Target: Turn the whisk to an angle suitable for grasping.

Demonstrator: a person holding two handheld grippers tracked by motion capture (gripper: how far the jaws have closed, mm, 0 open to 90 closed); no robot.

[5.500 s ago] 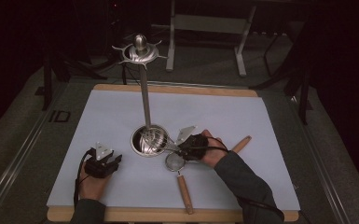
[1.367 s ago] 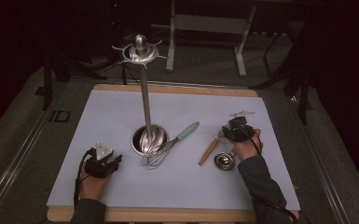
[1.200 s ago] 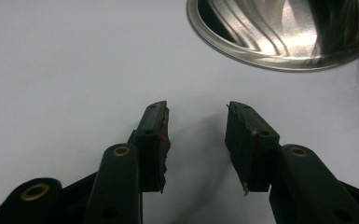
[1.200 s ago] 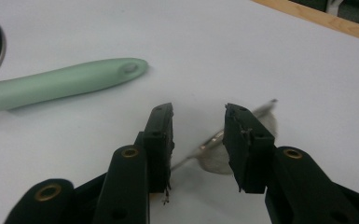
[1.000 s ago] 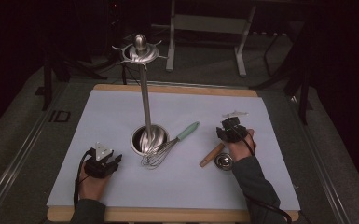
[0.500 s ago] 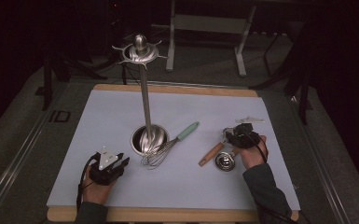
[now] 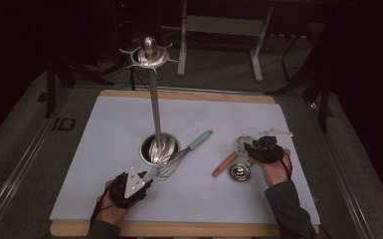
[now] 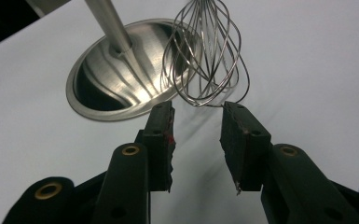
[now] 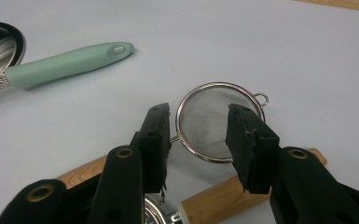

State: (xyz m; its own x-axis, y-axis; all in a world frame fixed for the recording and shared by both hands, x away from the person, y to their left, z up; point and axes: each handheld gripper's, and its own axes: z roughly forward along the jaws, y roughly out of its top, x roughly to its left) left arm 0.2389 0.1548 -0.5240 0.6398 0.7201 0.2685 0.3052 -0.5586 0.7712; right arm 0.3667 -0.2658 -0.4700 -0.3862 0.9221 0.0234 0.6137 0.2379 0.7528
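A steel utensil stand rises from its round base (image 7: pixel 159 148) (image 8: pixel 121 79) to a ring of hooks (image 7: pixel 149 54). A whisk lies against the base, with its mint-green handle (image 7: pixel 200 140) (image 9: pixel 70 58) to the right and its wire head (image 7: pixel 166 167) (image 8: pixel 210 60) just ahead of my left gripper (image 7: pixel 139 186) (image 8: pixel 198 108). That gripper's jaws have just been opening and hold nothing. My right gripper (image 7: pixel 258 149) (image 9: pixel 199 112) hovers over a small mesh strainer (image 7: pixel 243 142) (image 9: pixel 210 119). Its jaws have also just been opening, with nothing pressed between the pads.
The strainer's wooden handle (image 7: pixel 225 164) (image 9: pixel 84 172) points to the near left. A small steel cup (image 7: pixel 238 172) with its own wooden handle (image 9: pixel 251 186) lies under my right hand. A white mat (image 7: pixel 104 129) covers the wooden board (image 7: pixel 179 94).
My left hand has moved right, up to the whisk's wire head. My right hand has shifted right and nearer, over the strainer. The utensils lie where they were.
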